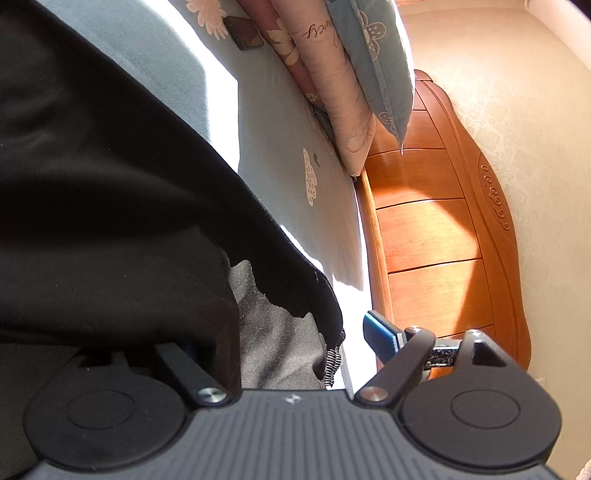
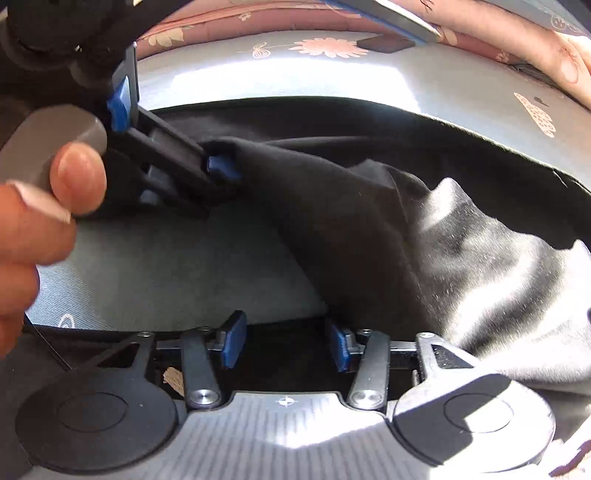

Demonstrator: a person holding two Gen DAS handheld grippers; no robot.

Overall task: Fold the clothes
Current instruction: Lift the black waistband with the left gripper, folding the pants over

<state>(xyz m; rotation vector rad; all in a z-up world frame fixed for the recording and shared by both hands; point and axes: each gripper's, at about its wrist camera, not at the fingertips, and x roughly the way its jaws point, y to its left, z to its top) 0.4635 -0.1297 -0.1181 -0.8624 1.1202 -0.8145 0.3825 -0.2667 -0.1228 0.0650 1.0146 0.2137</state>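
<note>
A black garment (image 2: 332,192) with a grey lining (image 2: 491,266) lies on the pale blue bedsheet (image 2: 166,269). In the right wrist view my left gripper (image 2: 221,168) comes in from the upper left, and black cloth is bunched around its blue tip. In the left wrist view the garment (image 1: 110,184) drapes over the left finger and hides it; the right blue finger (image 1: 380,334) stands well apart. My right gripper (image 2: 284,345) is open, its blue pads (image 2: 232,343) wide apart over a dark fold of cloth at the near edge, gripping nothing.
Folded pink and blue floral quilts (image 1: 332,74) lie along the far side of the bed. A wooden headboard (image 1: 443,221) stands against a cream wall. A dark flat object (image 1: 243,33) rests on the sheet. A hand (image 2: 37,221) holds the left gripper's handle.
</note>
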